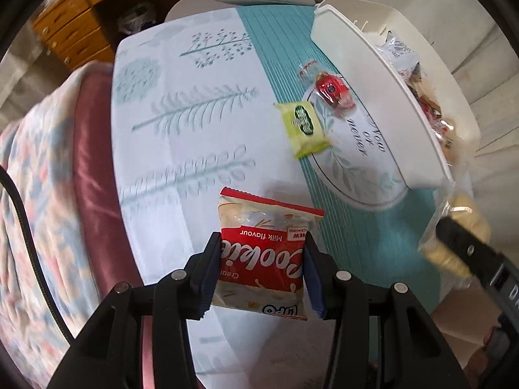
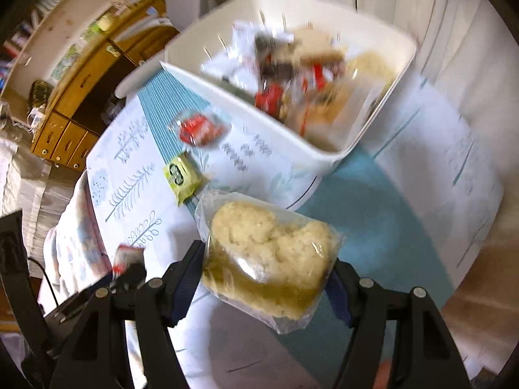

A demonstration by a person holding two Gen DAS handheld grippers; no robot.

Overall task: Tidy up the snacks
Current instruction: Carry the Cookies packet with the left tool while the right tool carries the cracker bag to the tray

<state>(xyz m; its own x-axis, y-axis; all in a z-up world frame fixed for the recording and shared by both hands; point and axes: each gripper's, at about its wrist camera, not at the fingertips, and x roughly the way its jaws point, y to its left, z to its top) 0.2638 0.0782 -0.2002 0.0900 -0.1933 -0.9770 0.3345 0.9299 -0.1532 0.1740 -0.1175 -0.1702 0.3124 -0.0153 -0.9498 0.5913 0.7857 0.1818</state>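
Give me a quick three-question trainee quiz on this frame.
1. True or false: the left gripper is shut on the red cookie packet.
2. What does the right gripper hold? A) a clear-wrapped crumbly cake B) a green packet C) nothing
3. How many snacks lie loose on the tablecloth beside the white bin?

Key: 1 true. 2 A. 3 two: the green packet and the red candy bag.

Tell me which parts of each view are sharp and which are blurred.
Left wrist view: cookie pack in the left gripper sharp, right edge smeared. Right wrist view: cake in the right gripper fairly sharp, bin contents streaked by motion blur.
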